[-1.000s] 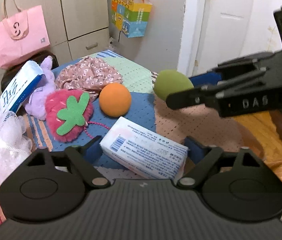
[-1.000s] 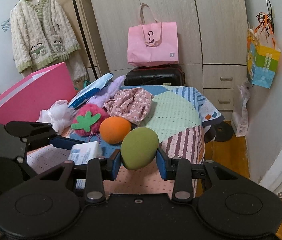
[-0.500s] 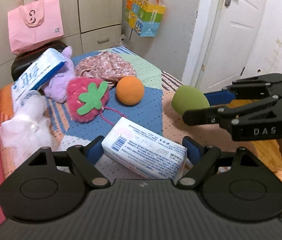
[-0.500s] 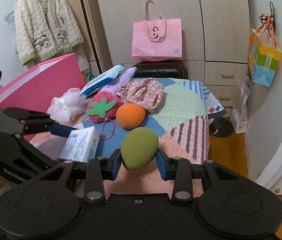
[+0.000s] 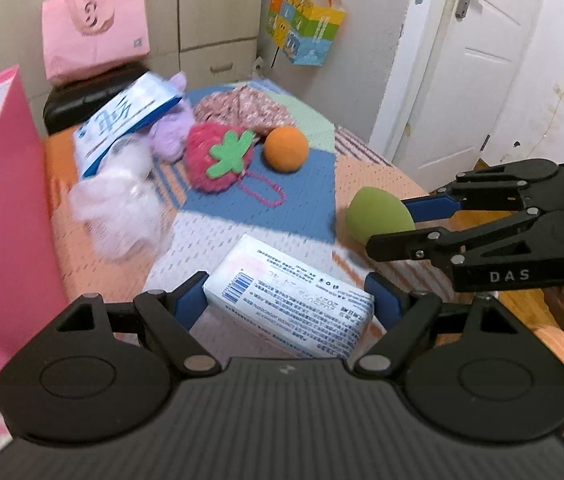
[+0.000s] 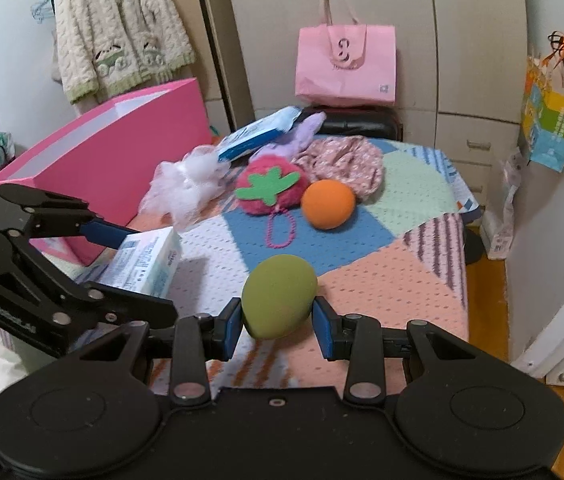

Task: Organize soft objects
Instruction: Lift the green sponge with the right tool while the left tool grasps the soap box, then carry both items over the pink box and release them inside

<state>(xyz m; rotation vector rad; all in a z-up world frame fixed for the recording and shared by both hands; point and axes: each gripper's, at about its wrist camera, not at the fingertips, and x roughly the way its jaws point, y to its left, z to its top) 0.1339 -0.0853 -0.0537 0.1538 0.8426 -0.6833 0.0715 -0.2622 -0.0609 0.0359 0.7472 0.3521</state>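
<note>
While my left tongs [image 5: 287, 306] clamp the white rectangular tissue pack [image 5: 289, 300] and my right tongs [image 6: 278, 322] squeeze the green egg-shaped sponge [image 6: 278, 304], both hang above the patchwork-covered bench [image 6: 393, 280]; beyond sits an orange foam ball [image 6: 327, 204].

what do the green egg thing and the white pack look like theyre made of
Green egg: likely soft matte foam sponge, with an even, shine-free surface.
White pack: seems a thin glossy plastic wrapper, printed with text and a barcode; contents hidden, possibly tissues.
</note>
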